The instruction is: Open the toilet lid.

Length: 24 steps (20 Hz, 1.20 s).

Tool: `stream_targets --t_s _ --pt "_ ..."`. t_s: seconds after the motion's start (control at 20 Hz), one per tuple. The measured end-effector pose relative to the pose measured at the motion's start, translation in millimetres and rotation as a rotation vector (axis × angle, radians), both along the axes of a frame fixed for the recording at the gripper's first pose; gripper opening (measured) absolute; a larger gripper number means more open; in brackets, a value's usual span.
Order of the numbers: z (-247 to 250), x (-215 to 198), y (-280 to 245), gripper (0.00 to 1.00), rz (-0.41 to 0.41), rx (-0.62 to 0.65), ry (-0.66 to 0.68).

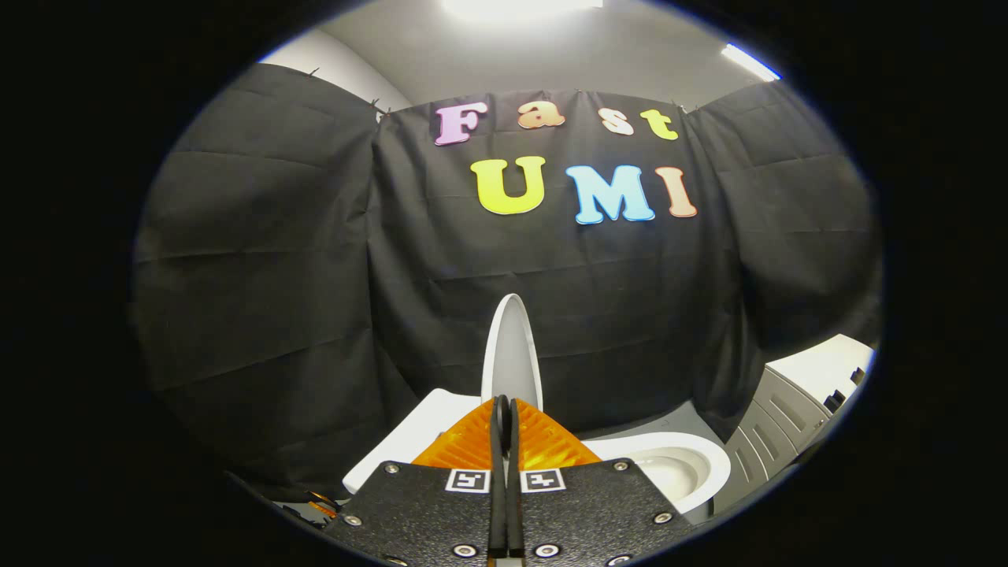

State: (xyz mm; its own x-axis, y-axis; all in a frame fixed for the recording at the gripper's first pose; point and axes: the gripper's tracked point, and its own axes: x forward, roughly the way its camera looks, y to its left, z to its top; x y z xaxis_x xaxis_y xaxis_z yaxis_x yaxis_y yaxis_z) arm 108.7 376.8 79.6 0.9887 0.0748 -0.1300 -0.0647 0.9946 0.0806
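The white toilet lid (513, 346) stands raised and nearly upright, seen almost edge-on. It rises straight up from between my fingertips. My gripper (504, 405) is shut on the lid's near edge, one finger pressed to each face. The open white bowl (683, 465) with its seat rim lies to the right of the fingers. A flat white part of the toilet (402, 445), probably the tank top, lies to their left. The lid's lower part is hidden behind my fingers.
Black cloth walls close in the booth behind and on both sides of the toilet. A grey cabinet with a white top (795, 402) stands to the right of the bowl. Some small orange and black items (319, 508) lie low on the left.
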Motion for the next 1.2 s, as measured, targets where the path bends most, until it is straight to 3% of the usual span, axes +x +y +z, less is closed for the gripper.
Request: stream_targets --t_s 1.2 --pt "-13 11 100 0.00 0.172 -0.117 -0.022"
